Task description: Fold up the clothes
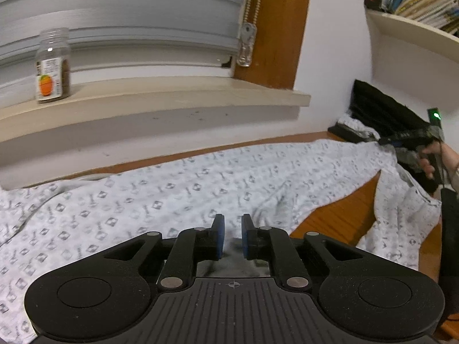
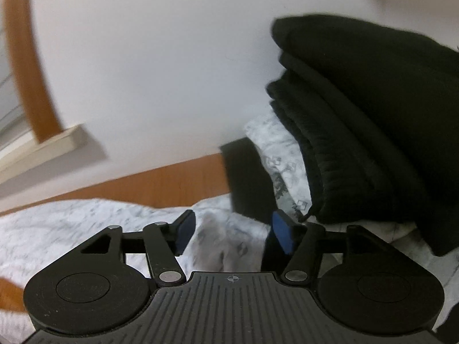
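A white garment with a small grey pattern [image 1: 178, 189] lies spread over the wooden table [image 1: 338, 218]. Its far right corner reaches the black stack. My left gripper [image 1: 232, 220] is low over the cloth's near part. Its blue pads [image 1: 219, 236] stand a narrow gap apart, with shaded cloth showing between them and nothing pinched. My right gripper [image 2: 233, 220] stands open and wide at the garment's right end [image 2: 223, 243]. A bunched ridge of cloth lies loose between its pads [image 2: 282, 233]. A person's hand [image 1: 430, 160] holds that gripper at the right edge of the left wrist view.
A stack of folded black clothes [image 2: 373, 114] sits on patterned cloth at the table's far right, against the wall, with a flat dark item [image 2: 243, 177] beside it. A clear jar [image 1: 53, 66] stands on the windowsill. A bookshelf [image 1: 416, 3] hangs above right.
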`<state>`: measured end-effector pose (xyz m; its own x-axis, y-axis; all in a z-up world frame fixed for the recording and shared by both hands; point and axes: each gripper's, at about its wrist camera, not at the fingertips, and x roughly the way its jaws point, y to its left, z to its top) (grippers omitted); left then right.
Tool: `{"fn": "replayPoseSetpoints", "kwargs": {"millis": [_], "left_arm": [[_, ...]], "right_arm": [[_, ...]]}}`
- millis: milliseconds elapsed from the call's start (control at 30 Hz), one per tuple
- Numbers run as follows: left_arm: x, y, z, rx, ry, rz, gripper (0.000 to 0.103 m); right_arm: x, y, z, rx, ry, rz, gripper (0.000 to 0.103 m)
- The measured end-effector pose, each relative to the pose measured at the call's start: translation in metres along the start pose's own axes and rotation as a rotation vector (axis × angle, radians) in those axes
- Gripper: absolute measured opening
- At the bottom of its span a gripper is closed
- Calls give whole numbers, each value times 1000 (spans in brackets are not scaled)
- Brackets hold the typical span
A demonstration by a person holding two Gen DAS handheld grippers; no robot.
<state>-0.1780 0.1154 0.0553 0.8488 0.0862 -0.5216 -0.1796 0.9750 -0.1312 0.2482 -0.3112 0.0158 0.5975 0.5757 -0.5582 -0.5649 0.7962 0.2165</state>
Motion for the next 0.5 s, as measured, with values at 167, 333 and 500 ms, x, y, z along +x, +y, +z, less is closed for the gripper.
{"fn": "replayPoseSetpoints", "kwargs": {"millis": [167, 333, 500], "left_arm": [[7, -8, -3, 12, 8, -5, 12], [9, -7, -5, 15, 8, 1, 12], [9, -2, -2, 3, 9, -2, 12]], "right_arm": [[9, 5, -5, 4, 31, 19, 22], [-49, 9, -13, -12, -273, 124, 13], [-64, 7, -28, -63, -228, 69, 15]]}}
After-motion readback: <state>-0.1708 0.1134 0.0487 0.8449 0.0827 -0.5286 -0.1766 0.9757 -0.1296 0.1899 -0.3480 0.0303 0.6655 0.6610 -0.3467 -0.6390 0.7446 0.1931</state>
